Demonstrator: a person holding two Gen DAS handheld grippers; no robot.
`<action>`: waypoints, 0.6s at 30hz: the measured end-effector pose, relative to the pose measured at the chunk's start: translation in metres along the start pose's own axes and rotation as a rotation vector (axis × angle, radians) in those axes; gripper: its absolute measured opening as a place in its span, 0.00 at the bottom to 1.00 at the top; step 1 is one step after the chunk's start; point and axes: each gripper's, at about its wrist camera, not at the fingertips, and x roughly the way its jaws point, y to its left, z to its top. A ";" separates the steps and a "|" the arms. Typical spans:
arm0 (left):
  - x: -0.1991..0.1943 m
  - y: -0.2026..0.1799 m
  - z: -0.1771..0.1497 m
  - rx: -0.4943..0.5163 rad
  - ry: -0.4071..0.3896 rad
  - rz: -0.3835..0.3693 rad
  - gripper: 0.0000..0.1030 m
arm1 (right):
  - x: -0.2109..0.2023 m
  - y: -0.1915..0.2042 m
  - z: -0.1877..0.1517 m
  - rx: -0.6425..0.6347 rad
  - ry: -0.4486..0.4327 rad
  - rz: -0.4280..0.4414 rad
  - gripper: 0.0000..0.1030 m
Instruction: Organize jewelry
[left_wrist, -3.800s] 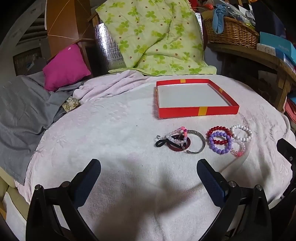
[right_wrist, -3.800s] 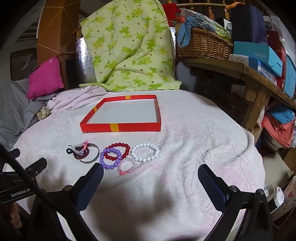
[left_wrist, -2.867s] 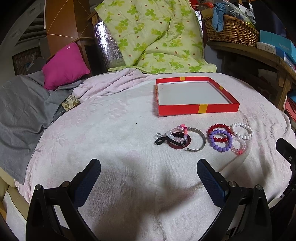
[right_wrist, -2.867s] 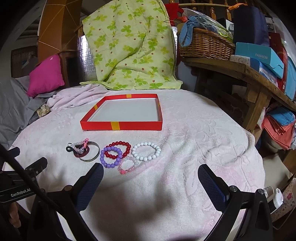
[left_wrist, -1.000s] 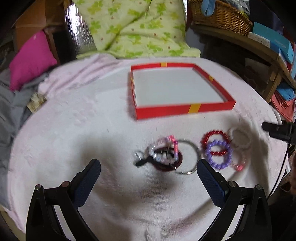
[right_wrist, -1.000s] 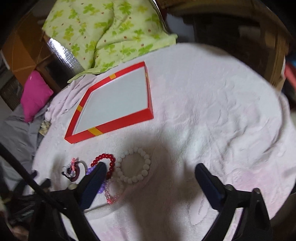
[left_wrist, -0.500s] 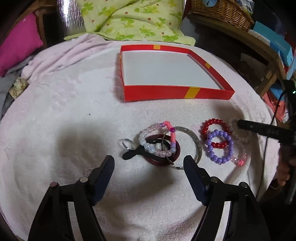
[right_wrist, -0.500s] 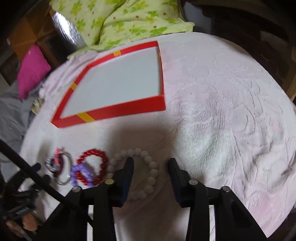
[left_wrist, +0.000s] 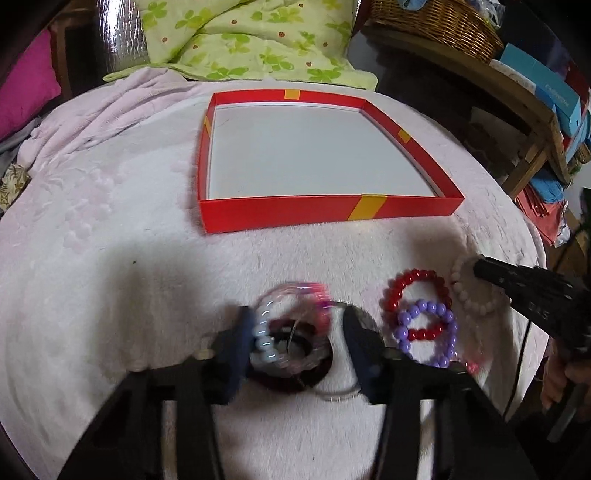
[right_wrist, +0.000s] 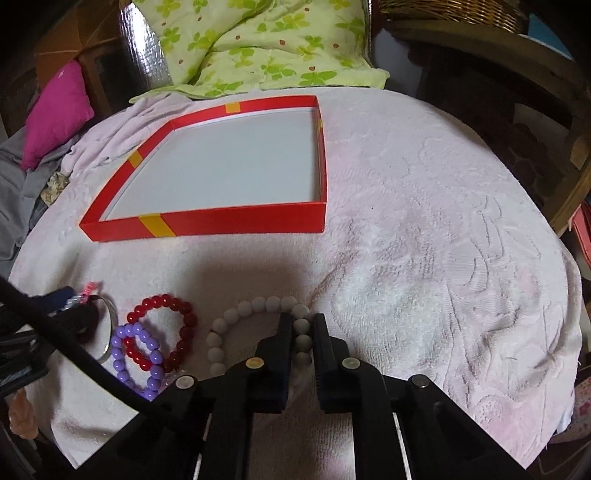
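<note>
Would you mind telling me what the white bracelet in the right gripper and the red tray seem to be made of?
The white bracelet, pinched by the right gripper, looks like matte round beads, perhaps stone or plastic; they show no gloss. The red tray looks like thin cardboard: flat folded walls, sharp corners, smooth red outside with yellow bands, plain white inside.

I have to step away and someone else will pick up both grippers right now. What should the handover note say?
Right hand-held gripper: shut on the white bead bracelet, which lies on the blanket.
Left hand-held gripper: jaws partly closed around the pile of clear bead bracelet, dark bangle and silver bangle; grip blurred, unclear.
Red bracelet and purple bracelet overlap on the blanket between the grippers.
Red tray: holds nothing.
Done: nothing is in the tray.
Left: move every piece into it.
</note>
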 end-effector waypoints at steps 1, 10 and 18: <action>0.001 0.001 0.001 -0.005 -0.003 -0.009 0.33 | -0.002 -0.003 0.000 0.006 -0.004 0.004 0.10; -0.020 0.031 0.011 -0.089 -0.049 -0.131 0.11 | -0.022 -0.010 0.002 0.059 -0.066 0.067 0.10; -0.029 0.060 0.015 -0.186 -0.079 -0.123 0.11 | -0.033 -0.012 0.002 0.090 -0.098 0.111 0.10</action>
